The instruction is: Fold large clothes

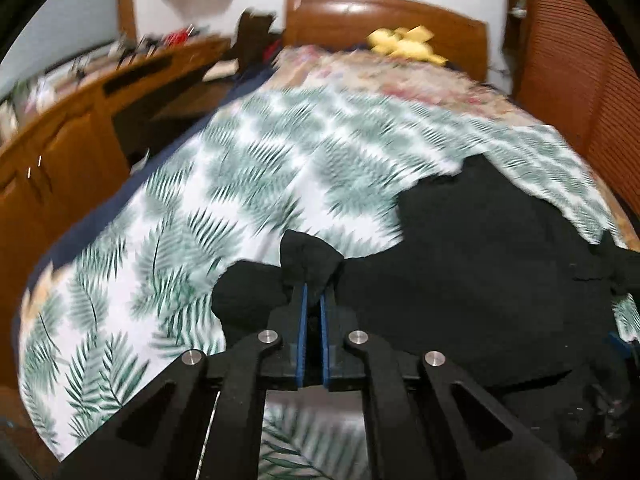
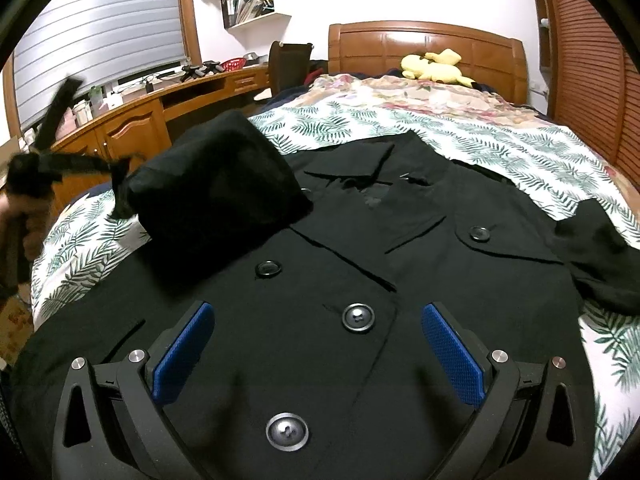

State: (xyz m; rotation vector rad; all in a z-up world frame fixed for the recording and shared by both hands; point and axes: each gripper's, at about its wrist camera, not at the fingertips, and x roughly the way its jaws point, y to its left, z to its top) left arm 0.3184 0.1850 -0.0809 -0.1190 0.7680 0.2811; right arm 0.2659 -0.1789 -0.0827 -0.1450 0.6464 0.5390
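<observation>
A black double-breasted coat (image 2: pixel 360 248) lies front up on the fern-print bedspread (image 2: pixel 500 140), collar toward the headboard. Its left sleeve (image 2: pixel 216 184) is lifted and bent over the coat's shoulder. My left gripper (image 1: pixel 314 288) is shut on the sleeve's cuff (image 1: pixel 310 256), the black cloth bunched between the blue pads. In the right wrist view that gripper (image 2: pixel 108 166) shows blurred at the left, with a hand (image 2: pixel 24 208) behind it. My right gripper (image 2: pixel 317 309) hangs open just above the coat's buttoned front, nothing between its fingers. The right sleeve (image 2: pixel 600 256) lies out to the right.
A wooden desk (image 2: pixel 132 128) with clutter runs along the bed's left side, a chair (image 2: pixel 290 64) at its far end. A yellow plush toy (image 2: pixel 436 66) sits by the wooden headboard (image 2: pixel 424 44). Louvered wooden doors (image 2: pixel 592 80) stand close on the right.
</observation>
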